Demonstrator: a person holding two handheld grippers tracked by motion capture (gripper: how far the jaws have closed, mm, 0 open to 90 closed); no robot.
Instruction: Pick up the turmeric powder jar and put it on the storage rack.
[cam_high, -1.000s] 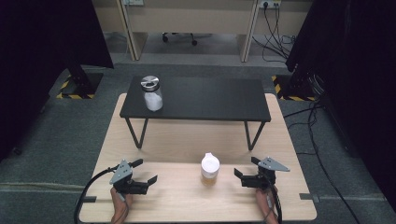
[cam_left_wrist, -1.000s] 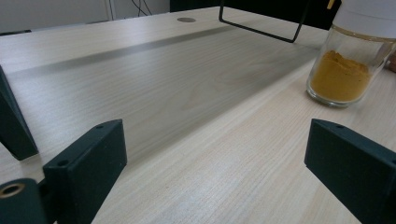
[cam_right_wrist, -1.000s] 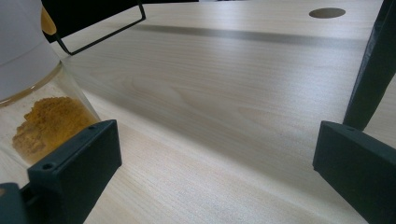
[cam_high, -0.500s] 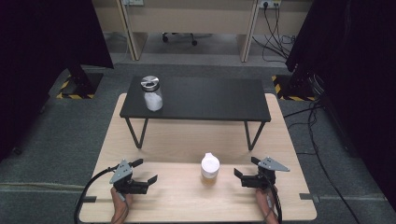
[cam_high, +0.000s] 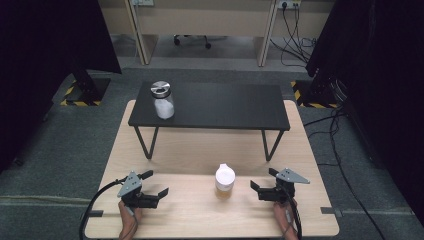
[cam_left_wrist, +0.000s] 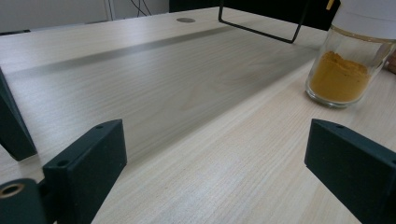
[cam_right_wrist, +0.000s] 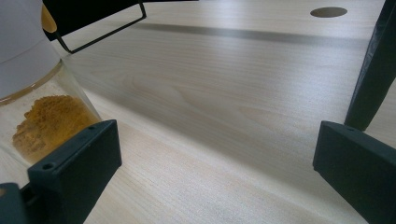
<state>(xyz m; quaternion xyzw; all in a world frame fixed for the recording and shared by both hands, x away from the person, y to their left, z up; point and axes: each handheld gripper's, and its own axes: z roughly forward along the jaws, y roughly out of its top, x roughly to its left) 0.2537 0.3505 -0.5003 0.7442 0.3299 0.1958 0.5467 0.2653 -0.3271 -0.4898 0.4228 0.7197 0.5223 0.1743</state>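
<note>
Fingers (cam_high: 163, 191) of both grippers gape, flanking spice jar (cam_high: 224, 181); black shelf (cam_high: 220, 106) beyond.

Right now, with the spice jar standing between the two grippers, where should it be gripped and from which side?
Probably the glass body of the spice jar, below its white cap, from the side. It stands upright on the wooden table, round, with free space around it. The right gripper sits closest, jaws open, so a level approach from there looks simplest.
</note>
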